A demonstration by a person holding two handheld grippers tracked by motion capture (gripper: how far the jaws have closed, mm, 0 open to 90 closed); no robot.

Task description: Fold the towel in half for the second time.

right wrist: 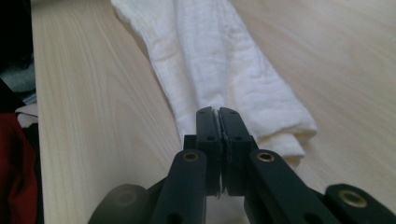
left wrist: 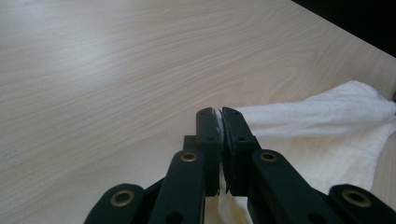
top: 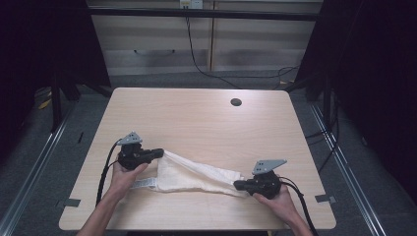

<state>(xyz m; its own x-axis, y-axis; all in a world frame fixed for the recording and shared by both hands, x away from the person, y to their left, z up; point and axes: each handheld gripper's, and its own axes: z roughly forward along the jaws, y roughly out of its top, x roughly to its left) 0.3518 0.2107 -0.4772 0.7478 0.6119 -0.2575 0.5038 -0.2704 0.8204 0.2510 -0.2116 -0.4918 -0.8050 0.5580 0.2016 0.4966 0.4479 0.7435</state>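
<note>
- Your left gripper (top: pixel 158 153) sat at the near-left part of the table (top: pixel 196 113), jaws pointing right, and it was pinching one end of the white towel (top: pixel 196 176).
- In the left gripper view you could see a sliver of the towel (left wrist: pixel 317 116) squeezed right between the two black jaws, which were pressed together on it, with more cloth poking out below them.
- Your right gripper (top: pixel 238 185) was over at the near-right, jaws pointing left, and it had the other end of the towel.
- The right gripper view showed those jaws pressed together too, with the folded end of the towel (right wrist: pixel 219 60) bunched right at and under the tips. The cloth seemed to run into the jaws, though the pinched bit itself was hard to make out there.
- The towel lay on the near half of the table, stretched between your two grippers. It was wider and more spread out toward your left hand (top: pixel 125 176) and narrowed into a twisted, rolled strip toward your right hand (top: pixel 276 194).
- A labelled edge of the towel stuck out on the tabletop just below your left gripper.
- There was a small dark hole (top: pixel 236 102) in the far part of the table, well apart from the towel.
</note>
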